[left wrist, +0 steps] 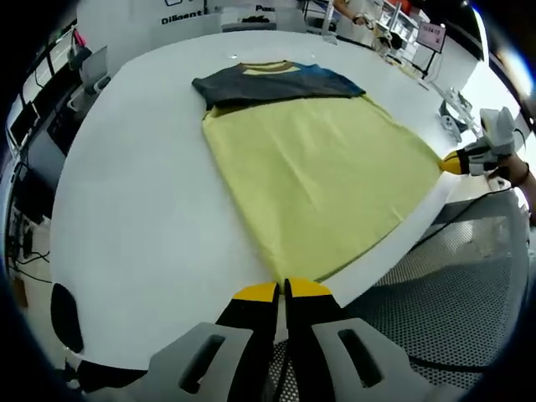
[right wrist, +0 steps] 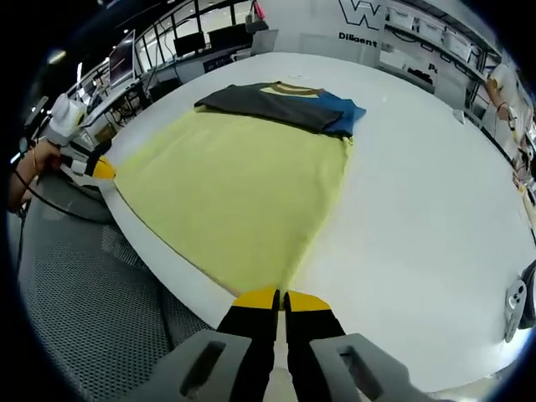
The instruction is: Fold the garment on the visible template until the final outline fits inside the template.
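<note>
Shirt (left wrist: 318, 176) lies flat on the white table (left wrist: 142, 218), stretching away ahead of both sets of fingers. Left gripper (left wrist: 282, 291) and right gripper (right wrist: 280, 299) each look clenched on a hem corner. Being light, soft and floppy cloth, it is best held at the corners and lifted evenly to fold.

Little can be read. On the white wall panel (left wrist: 180, 12) past the table's far edge, dark lettering begins "Diligent" — the last letters are cut off at the panel's edge. The right gripper view shows the same wall (right wrist: 368, 25) with a large outlined "W" and, below it, small lettering starting "Dili" — the rest is too blurred to tell. The garment and table carry no legible print.
</note>
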`<state>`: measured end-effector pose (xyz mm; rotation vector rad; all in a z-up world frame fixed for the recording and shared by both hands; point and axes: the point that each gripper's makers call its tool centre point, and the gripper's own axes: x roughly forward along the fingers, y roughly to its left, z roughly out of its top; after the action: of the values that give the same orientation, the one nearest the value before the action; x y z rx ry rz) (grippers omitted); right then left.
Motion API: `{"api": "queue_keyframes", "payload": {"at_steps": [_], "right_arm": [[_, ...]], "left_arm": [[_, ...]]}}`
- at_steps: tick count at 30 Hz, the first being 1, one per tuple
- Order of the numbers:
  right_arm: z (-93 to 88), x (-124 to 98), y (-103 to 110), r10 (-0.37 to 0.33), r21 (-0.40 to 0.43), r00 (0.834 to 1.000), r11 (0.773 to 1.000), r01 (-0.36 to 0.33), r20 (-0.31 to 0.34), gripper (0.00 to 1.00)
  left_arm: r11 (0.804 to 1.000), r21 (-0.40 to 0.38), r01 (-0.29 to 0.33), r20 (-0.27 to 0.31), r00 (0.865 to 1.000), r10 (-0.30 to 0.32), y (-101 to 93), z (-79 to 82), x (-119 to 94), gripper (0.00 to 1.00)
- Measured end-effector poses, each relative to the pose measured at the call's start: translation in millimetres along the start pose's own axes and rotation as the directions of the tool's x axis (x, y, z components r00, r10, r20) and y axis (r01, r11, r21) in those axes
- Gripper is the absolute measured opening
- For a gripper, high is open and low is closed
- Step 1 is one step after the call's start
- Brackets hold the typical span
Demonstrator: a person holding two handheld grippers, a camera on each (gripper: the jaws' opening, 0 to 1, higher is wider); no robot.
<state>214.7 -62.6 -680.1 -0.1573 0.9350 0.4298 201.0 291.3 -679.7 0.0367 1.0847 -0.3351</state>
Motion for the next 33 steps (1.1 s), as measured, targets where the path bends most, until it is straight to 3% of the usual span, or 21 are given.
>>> {"api": "queue_keyframes", "payload": {"at_steps": [6, 12, 23, 33], "right_arm": [[-4.2, 0, -7, -0.031, 0.004, 0.999, 0.999, 0.032, -0.021, 0.00], [-4.0, 1, -4, -0.017, -0.012, 1.000, 1.000, 0.017, -0.023, 0.00], [-0.4, -7, -2, -0.019, -0.010, 1.000, 1.000, 0.018, -0.012, 0.00], [-1.2, -14, 3, 0.006, -0.038, 0.999, 0.999, -0.007, -0.049, 0.00]], "left_arm": [[1.000, -0.012, -0.006, -0.003, 1.000, 0.006, 1.4, -0.3, 1, 0.07], [1.000, -0.019, 0.005, -0.005, 1.000, -0.005, -0.6, -0.4, 1, 0.07], [1.000, 0.027, 0.007, -0.003, 1.000, -0.007, -2.1, -0.4, -3, 0.07], [0.998, 0.056, 0.006, -0.019, 1.000, -0.005, -1.7, -2.3, -11, 0.07]]}}
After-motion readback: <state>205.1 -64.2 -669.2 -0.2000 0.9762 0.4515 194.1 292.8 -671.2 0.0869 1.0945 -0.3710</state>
